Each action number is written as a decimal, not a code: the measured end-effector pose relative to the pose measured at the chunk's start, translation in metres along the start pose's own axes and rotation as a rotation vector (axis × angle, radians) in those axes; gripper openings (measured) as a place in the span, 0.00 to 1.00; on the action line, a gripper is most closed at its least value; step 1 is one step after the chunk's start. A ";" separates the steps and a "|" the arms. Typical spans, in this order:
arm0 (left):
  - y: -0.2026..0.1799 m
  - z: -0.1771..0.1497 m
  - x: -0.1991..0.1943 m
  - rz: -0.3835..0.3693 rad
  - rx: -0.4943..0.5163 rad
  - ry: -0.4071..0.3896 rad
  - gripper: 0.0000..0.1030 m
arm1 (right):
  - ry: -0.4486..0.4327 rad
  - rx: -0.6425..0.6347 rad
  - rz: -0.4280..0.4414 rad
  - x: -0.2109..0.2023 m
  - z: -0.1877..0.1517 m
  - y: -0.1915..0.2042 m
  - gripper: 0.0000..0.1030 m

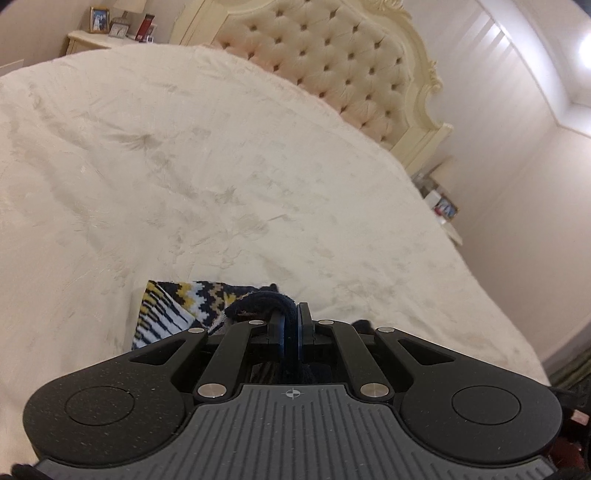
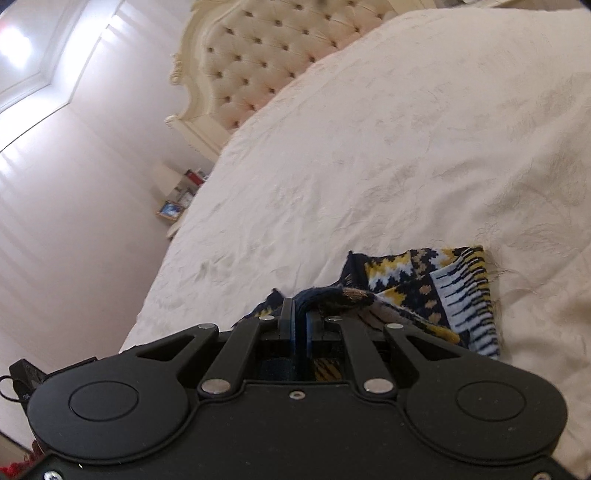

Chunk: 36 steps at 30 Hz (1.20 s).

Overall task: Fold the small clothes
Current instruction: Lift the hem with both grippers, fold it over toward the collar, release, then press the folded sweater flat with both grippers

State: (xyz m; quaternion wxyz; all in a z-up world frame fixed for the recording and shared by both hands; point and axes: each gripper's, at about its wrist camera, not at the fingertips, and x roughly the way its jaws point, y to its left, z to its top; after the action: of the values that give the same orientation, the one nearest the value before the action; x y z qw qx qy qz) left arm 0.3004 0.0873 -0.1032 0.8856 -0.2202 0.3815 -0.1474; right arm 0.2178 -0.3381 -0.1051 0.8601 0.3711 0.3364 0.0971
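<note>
Patterned knit garment [image 2: 424, 291] on cream bed [image 1: 221, 166]; left hand-held gripper [image 1: 291, 325] and right hand-held gripper [image 2: 299, 321] each pinch its navy edge.

A home bedroom. A wide bed [image 1: 207, 155] under a cream embroidered bedspread fills both views, backed by a tufted, button-studded headboard [image 1: 332, 62] in a carved cream frame. Past the bed's far corners stand cream nightstands: one [image 1: 88, 40] carries a framed photo [image 1: 99, 19], a small clock and a lamp base; the other [image 2: 177, 195] holds more framed pictures. Pale walls meet a coved ceiling.
</note>
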 end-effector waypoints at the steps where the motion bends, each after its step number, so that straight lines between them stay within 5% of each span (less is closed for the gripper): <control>1: 0.002 0.002 0.007 0.005 0.004 0.012 0.05 | 0.001 0.009 -0.010 0.007 0.002 -0.001 0.13; 14: 0.034 0.021 0.102 0.075 -0.015 0.174 0.08 | 0.045 0.085 -0.175 0.083 0.020 -0.019 0.14; 16: 0.041 0.024 0.113 0.083 -0.033 0.202 0.17 | 0.056 0.094 -0.200 0.092 0.022 -0.023 0.15; 19: 0.045 0.029 0.114 0.096 -0.034 0.157 0.51 | 0.065 0.098 -0.234 0.103 0.024 -0.026 0.19; 22: 0.047 0.038 0.109 0.092 -0.027 0.130 0.65 | 0.078 0.095 -0.243 0.108 0.027 -0.028 0.21; 24: 0.047 0.042 0.104 0.094 -0.008 0.124 0.66 | 0.080 0.078 -0.253 0.111 0.028 -0.027 0.27; 26: 0.043 0.043 0.099 0.107 0.019 0.123 0.67 | 0.060 0.068 -0.256 0.109 0.030 -0.025 0.48; 29: 0.037 0.042 0.091 0.119 0.052 0.139 0.68 | 0.001 0.048 -0.252 0.103 0.031 -0.021 0.67; 36: 0.010 0.007 0.077 0.141 0.219 0.252 0.68 | 0.051 -0.085 -0.261 0.096 0.023 0.003 0.68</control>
State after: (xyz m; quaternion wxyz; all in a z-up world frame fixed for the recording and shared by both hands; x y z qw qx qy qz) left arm 0.3579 0.0647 -0.1505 0.8576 -0.0750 0.4857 -0.1519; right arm 0.3056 -0.3085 -0.1402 0.8716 0.2848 0.3989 0.0081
